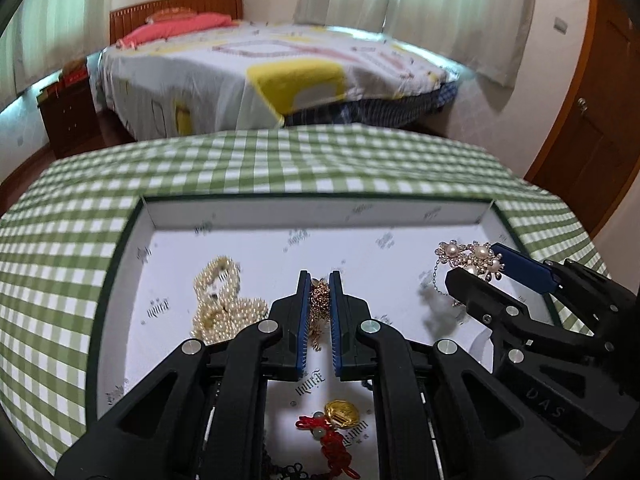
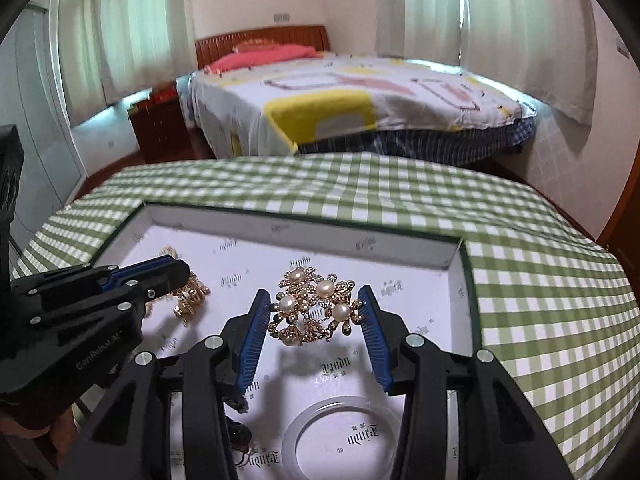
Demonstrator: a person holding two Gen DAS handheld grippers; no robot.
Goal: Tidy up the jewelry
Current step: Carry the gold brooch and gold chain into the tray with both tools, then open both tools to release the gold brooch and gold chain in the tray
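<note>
A white tray (image 1: 120, 264) with dark green rim lies on the checked table. My left gripper (image 1: 320, 280) is shut on a gold chain (image 1: 319, 300) that hangs between its pads above the tray. My right gripper (image 2: 316, 300) is shut on a gold and pearl brooch bracelet (image 2: 312, 306), held above the tray; it also shows in the left wrist view (image 1: 472, 258). A pearl necklace (image 1: 222, 304) lies in the tray's left part. A gold coin charm on red cord (image 1: 340, 416) lies near the front. A clear bangle (image 2: 344, 432) lies under my right gripper.
The green and white checked cloth (image 1: 280, 160) covers the table around the tray. A bed (image 1: 260, 68) stands behind the table, a wooden nightstand (image 1: 68, 116) at its left, a wooden door (image 1: 592, 100) at the right.
</note>
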